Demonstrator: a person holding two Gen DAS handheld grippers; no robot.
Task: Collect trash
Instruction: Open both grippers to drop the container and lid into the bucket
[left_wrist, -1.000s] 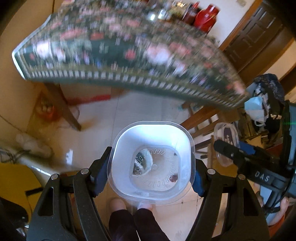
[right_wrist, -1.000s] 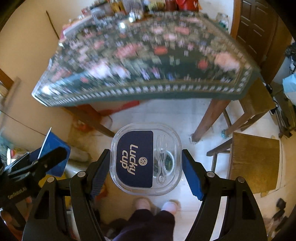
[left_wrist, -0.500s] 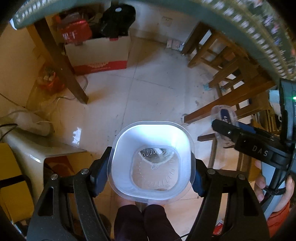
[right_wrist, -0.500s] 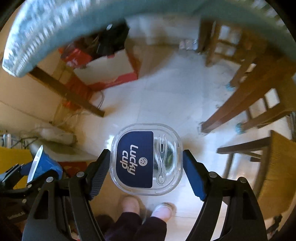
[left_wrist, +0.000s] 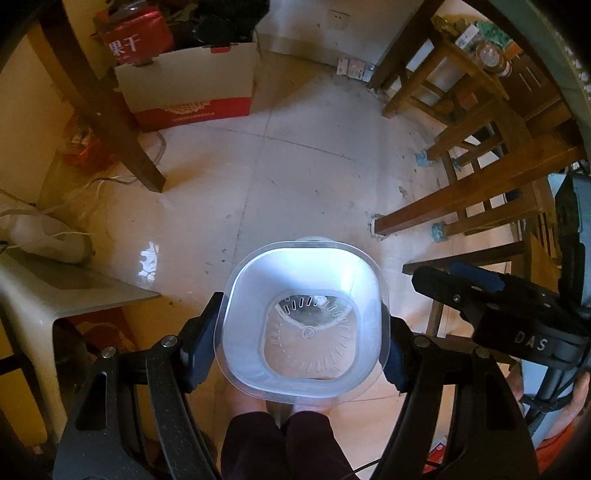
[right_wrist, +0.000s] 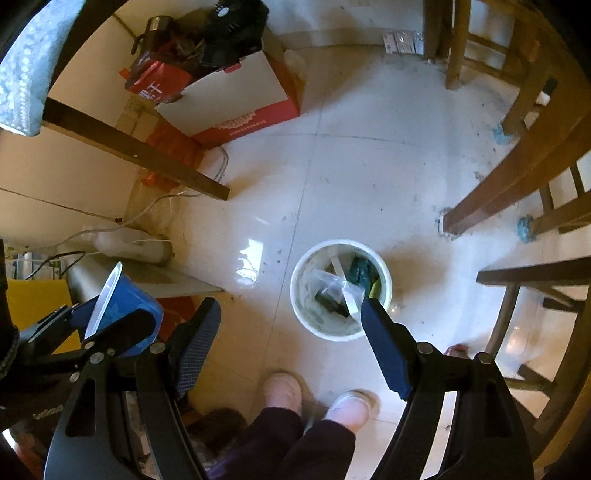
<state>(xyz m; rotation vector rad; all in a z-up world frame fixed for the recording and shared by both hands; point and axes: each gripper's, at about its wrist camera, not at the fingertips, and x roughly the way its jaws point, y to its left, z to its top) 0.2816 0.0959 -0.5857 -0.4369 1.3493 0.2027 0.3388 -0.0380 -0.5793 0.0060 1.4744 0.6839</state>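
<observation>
Between the pads of the left tongs: a square plastic cup, squeezed tight from both sides. White on the inside, blue on the outside, mouth toward the camera, a clear bottom with little slits in a ring. Nothing big inside it.

Right tongs released, pads wide apart, nothing between them. Pointing steeply down at the floor. Just beyond the right pad, down on the floor: a round white trash bin. Inside the bin: a crumpled bit of clear plastic, a green wrapper, some white strips and something dark. Hard to tell what each piece is.

Off to the left of the right tongs, in the right wrist view: the left tongs again with the blue cup, well away from the bin and not over it.

Below both tongs: two feet in pale pink slippers and dark trouser legs, close to the near side of the bin.

Farther out on the pale tiled floor: a red and white cardboard box by the far wall, full of dark things. A brown table leg slanting in front of it. Thin white cables near that leg. Wooden chair legs along the right side. A bit of patterned tablecloth in the top left corner.
</observation>
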